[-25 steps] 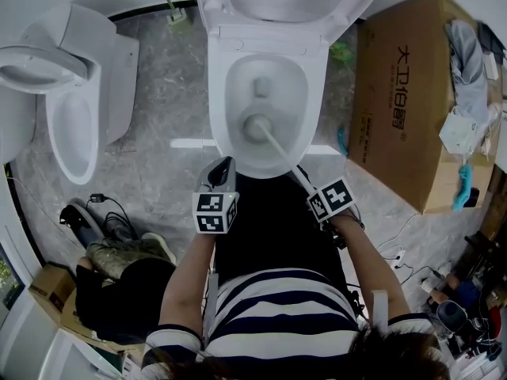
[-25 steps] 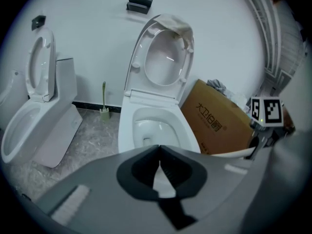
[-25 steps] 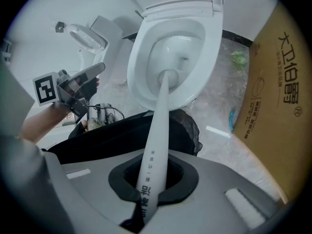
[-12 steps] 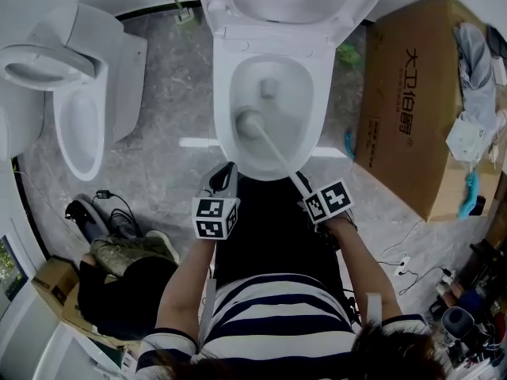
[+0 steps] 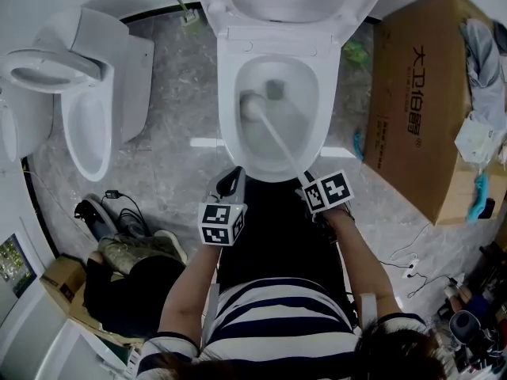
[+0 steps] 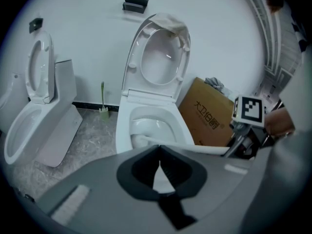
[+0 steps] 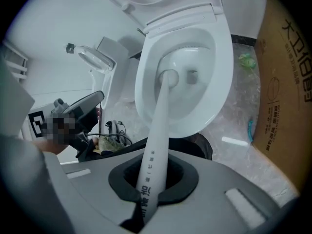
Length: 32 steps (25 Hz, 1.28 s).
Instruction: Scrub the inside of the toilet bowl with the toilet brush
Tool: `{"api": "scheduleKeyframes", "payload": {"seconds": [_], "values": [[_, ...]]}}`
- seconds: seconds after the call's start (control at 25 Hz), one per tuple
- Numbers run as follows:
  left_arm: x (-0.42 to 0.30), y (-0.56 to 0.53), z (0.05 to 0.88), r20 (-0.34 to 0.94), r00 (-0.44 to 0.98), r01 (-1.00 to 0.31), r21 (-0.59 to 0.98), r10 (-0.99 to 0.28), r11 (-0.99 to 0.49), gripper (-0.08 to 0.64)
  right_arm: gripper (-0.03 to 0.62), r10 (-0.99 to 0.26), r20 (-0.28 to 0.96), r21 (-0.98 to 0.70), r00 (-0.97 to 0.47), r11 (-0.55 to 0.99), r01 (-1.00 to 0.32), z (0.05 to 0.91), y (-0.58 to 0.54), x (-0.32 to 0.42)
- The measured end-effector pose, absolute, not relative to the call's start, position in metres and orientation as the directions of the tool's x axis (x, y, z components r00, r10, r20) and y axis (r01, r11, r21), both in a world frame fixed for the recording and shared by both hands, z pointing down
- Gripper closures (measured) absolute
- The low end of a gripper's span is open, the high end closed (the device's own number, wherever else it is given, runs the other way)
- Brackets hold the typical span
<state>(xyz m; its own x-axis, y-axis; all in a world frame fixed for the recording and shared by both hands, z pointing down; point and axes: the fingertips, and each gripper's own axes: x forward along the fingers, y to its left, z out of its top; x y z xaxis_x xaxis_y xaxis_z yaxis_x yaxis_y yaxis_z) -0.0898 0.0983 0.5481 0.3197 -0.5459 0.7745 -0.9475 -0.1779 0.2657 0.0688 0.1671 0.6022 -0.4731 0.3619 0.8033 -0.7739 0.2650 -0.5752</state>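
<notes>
A white toilet (image 5: 230,125) with its lid raised stands in front of me. The toilet brush (image 5: 277,145) has a long white handle, and its head (image 5: 252,104) rests against the bowl's far left inner wall, beside the drain hole (image 5: 276,89). My right gripper (image 5: 307,182) is shut on the handle's near end; in the right gripper view the handle (image 7: 157,145) runs out between the jaws to the brush head (image 7: 168,77) in the bowl (image 7: 214,77). My left gripper (image 5: 230,182) hovers at the bowl's near rim, shut on nothing, with the toilet (image 6: 151,126) ahead in its view.
A second white toilet (image 5: 87,125) stands at the left. A large cardboard box (image 5: 416,109) with cloths on it flanks the right. Shoes and cables (image 5: 119,228) lie on the marble floor at lower left. A green brush (image 5: 181,10) leans at the back wall.
The brush head has slid from the bowl's near centre up to its far left wall. Both grippers moved slightly forward with it.
</notes>
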Motion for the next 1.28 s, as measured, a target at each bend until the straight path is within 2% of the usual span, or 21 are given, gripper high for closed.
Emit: {"api": "scheduleKeyframes", "payload": {"seconds": [0.88,1.28], "values": [[-0.065,0.069,0.552,0.77,0.3,-0.954,0.226,-0.563,-0.199,0.56,0.591,0.248,0.828,-0.561,-0.504,0.331,-0.759,0.621,0.122,0.09],[-0.062,0.069,0.55,0.753,0.333,-0.943,0.255,-0.568,-0.214,0.56,0.591,0.228,0.855,-0.518,-0.465,0.382,-0.765,0.626,0.105,0.085]]}}
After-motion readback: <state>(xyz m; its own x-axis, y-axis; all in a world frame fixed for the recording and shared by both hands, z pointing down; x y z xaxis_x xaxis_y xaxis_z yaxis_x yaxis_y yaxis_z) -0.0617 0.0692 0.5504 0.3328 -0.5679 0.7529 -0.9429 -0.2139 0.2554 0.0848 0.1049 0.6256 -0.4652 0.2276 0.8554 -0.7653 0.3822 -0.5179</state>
